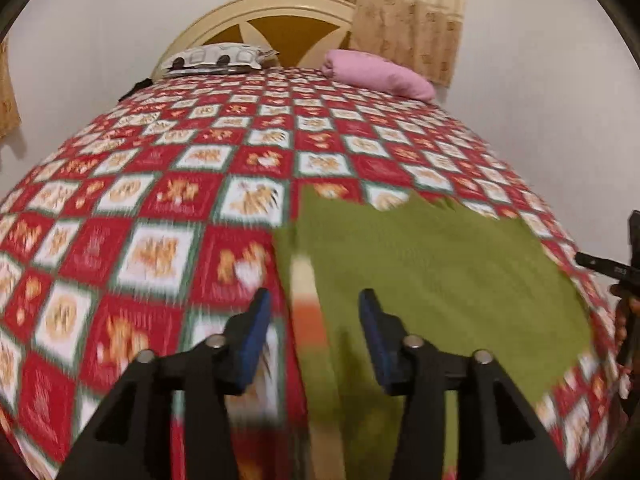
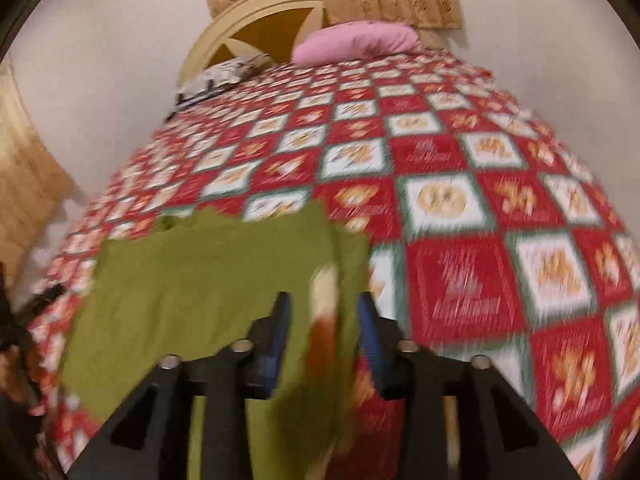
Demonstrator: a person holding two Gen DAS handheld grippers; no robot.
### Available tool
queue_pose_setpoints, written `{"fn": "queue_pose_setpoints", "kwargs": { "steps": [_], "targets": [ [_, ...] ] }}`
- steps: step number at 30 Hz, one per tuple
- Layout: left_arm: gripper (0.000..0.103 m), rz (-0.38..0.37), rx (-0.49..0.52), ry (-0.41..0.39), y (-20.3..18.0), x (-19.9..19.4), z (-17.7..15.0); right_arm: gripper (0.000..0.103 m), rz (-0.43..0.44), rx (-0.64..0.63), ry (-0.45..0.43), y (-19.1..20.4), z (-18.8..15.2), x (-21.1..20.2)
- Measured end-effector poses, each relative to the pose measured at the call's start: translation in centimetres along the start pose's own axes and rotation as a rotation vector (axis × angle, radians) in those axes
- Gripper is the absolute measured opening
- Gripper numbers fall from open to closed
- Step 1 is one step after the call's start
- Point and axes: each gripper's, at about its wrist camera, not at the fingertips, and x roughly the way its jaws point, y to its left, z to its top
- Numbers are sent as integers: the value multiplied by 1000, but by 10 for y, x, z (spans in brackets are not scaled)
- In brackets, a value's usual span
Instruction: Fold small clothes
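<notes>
With the green garment (image 1: 432, 280) spread on the bed (image 1: 168, 168) and its striped edges seen between the parted pads of the left hand-held gripper (image 1: 314, 336) and right hand-held gripper (image 2: 322, 332), a grip cannot be told, so slipping toward 6 o'clock and a skewed fold are risked.

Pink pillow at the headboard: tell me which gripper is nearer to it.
Right, judging by the pillow's apparent size. The pink pillow looms larger ahead of the right gripper; from the left gripper it lies farther off, ahead-right.
</notes>
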Motion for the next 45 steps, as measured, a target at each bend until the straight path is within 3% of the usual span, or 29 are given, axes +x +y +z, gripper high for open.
{"fn": "queue_pose_setpoints", "kwargs": {
  "steps": [4, 10, 11, 12, 13, 14, 17, 26, 29, 31, 32, 33, 34, 35, 37, 42, 45],
  "targets": [
    [50, -50, -6, 46, -7, -11, -36, 45, 37, -36, 52, 15, -37, -15],
    [49, -55, -42, 79, -13, 3, -52, 45, 10, -20, 100, 16, -76, -11],
    [46, -59, -46, 78, -13, 4, -51, 42, 18, -8, 101, 14, -80, -10],
    [41, -67, -43, 76, -14, 6, -50, 20, 23, -9, 98, 14, -82, -10],
    [28, -67, -42, 77, -15, 5, -52, 10, 21, -15, 92, 15, -84, -11],
    [16, -62, -41, 80, -15, 6, -53, 8, 6, -25, 79, 16, -86, -15],
    [11, -66, -45, 86, -13, 5, -55, 6, 27, -15, 49, 13, -86, -28],
    [10, -38, 9, 89, -18, -4, -72, 5, 32, 12, 61, 0, -112, -27],
    [21, -11, -18, 86, -15, -5, -68, 6, 22, 13, 62, 2, -110, -27],
    [26, 14, -25, 77, -11, -10, -65, 23, 1, 15, 56, 5, -108, -33],
    [34, 33, -27, 59, -10, -15, -64, 52, -50, 7, 39, 7, -107, -38],
    [40, 49, -28, 36, -9, -20, -63, 69, -99, -4, 17, 9, -106, -44],
    [55, 64, -29, 15, -8, -23, -61, 69, -129, -16, -11, 12, -104, -50],
    [61, 84, -27, -14, -8, -27, -59, 69, -148, -34, -54, 18, -99, -59],
    [65, 99, -14, -12, -11, -22, -54, 69, -149, -68, -87, 32, -89, -64],
    [66, 189, 7, 30, -19, 7, -53, 69, 26, -207, -89, 103, -64, -41],
    [74, 221, -18, 78, -14, 21, -60, 69, 108, -266, -45, 147, -54, -9]
  ]
}}
